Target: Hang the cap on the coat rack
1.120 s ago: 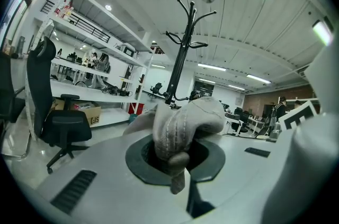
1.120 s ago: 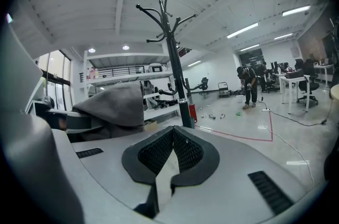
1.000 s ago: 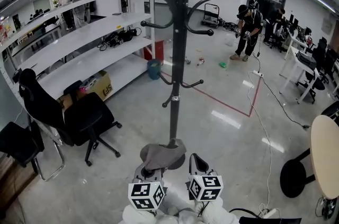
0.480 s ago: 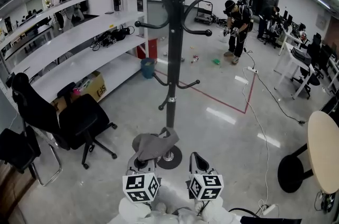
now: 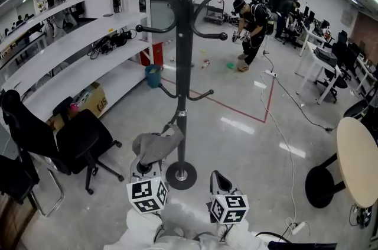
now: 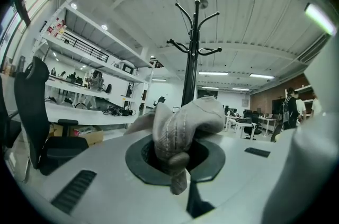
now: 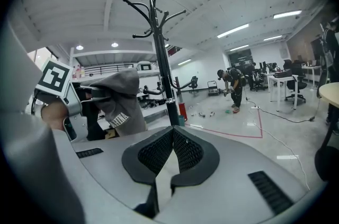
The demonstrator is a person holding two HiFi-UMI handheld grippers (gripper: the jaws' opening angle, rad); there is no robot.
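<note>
Before you lies a glossy pale floor [image 5: 236,154]. The coat rack [image 5: 184,65] stands on it, upright on a round base just ahead of you. To your left is a black office chair [image 5: 82,139], farther back a blue bin [image 5: 153,74]. A red tape line [image 5: 236,113] and a white cable [image 5: 282,125] cross the floor on your right, near a round table's black foot [image 5: 322,187].

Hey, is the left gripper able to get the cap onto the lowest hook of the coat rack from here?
Probably yes: the left gripper holds the grey cap right beside the coat rack pole, just under its lowest hook, and nothing stands between them.
</note>
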